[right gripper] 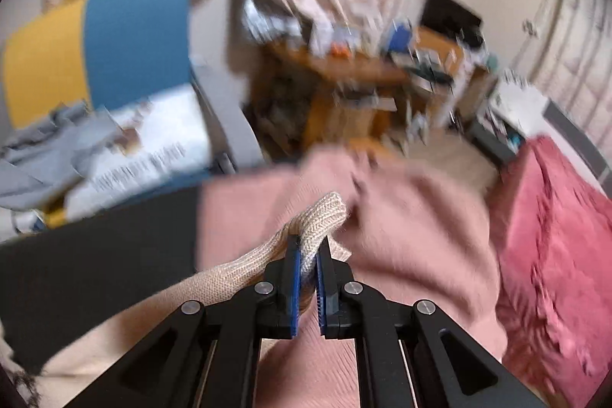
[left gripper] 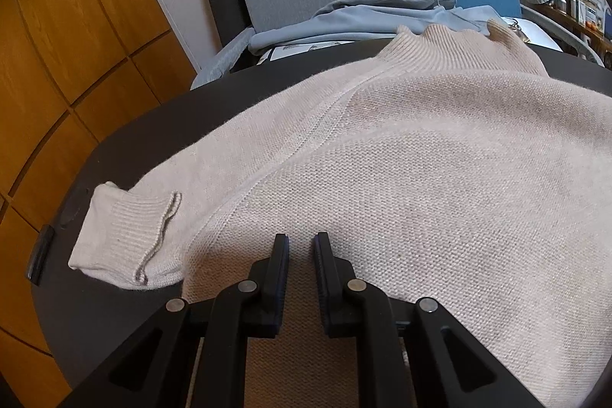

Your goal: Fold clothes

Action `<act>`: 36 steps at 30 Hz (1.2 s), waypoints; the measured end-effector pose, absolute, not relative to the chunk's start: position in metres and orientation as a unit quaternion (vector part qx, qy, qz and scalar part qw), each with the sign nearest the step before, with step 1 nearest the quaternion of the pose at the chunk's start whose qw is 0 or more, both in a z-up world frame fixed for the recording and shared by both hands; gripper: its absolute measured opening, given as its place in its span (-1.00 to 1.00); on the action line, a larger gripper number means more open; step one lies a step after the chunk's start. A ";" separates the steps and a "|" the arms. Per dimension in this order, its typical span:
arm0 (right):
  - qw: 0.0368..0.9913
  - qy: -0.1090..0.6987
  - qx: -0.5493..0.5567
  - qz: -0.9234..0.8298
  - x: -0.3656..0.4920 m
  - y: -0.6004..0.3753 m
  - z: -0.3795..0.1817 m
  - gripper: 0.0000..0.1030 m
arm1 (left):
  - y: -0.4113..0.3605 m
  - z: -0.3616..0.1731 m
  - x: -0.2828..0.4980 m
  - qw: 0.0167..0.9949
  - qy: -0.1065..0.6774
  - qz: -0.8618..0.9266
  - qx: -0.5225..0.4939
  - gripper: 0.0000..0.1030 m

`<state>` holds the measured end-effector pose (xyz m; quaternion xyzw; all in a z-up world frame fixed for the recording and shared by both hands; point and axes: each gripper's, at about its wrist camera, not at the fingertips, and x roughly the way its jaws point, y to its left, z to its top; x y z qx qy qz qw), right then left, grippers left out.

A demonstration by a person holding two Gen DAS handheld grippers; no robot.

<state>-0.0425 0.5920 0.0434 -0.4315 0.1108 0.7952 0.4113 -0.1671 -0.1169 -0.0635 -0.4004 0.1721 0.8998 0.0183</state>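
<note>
Beige sweater spread on the dark surface, one sleeve lifted

Motion blurs the right view. The right gripper (right gripper: pixel 309 247) clamps the sweater's ribbed cuff (right gripper: pixel 325 217). The left gripper (left gripper: pixel 300 243) hangs over the sweater (left gripper: pixel 420 159), its narrowly parted jaws holding nothing; the surface (left gripper: pixel 126 125) is mostly covered.
</note>
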 end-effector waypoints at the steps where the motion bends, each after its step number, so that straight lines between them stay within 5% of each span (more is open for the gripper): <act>1: 0.406 0.116 -0.449 0.788 -0.043 0.592 0.034 -0.81 | -0.116 -0.063 -0.167 0.017 0.174 0.899 -0.401 -0.74; 4: 0.395 0.089 -0.390 0.827 -0.040 0.555 0.051 -0.50 | -0.113 -0.062 -0.164 0.014 0.183 0.896 -0.403 -0.74; 6: 0.367 0.063 -0.346 0.861 -0.041 0.522 0.063 0.01 | -0.112 -0.061 -0.162 0.013 0.189 0.893 -0.408 -0.75; 7: 0.307 0.030 -0.341 0.888 -0.050 0.489 0.065 0.08 | -0.112 -0.060 -0.161 0.013 0.191 0.891 -0.412 -0.75; 10: 0.150 -0.043 -0.393 0.906 -0.079 0.412 0.039 0.03 | -0.112 -0.054 -0.160 0.011 0.174 0.885 -0.431 -0.75; 12: 0.054 -0.025 -0.453 0.890 -0.100 0.373 0.007 -0.49 | -0.118 -0.049 -0.156 0.020 0.133 0.886 -0.443 -0.75; 13: 0.034 -0.012 -0.477 0.878 -0.112 0.359 -0.012 -0.55 | -0.120 -0.049 -0.155 0.021 0.125 0.887 -0.444 -0.75; 20: 0.029 0.058 -0.546 0.836 -0.146 0.342 -0.062 -0.56 | -0.115 -0.060 -0.125 0.027 0.189 0.900 -0.391 -0.74; 27: 0.009 -0.008 -0.572 0.820 -0.112 0.319 -0.060 -0.54 | -0.110 -0.061 -0.123 0.017 0.208 0.899 -0.385 -0.74; 30: 0.002 0.015 -0.554 0.832 -0.129 0.318 -0.051 -0.29 | -0.114 -0.060 -0.125 0.021 0.197 0.902 -0.385 -0.74; 36: -0.043 0.070 -0.563 0.822 -0.169 0.286 -0.069 -0.29 | -0.117 -0.061 -0.124 0.024 0.188 0.905 -0.381 -0.74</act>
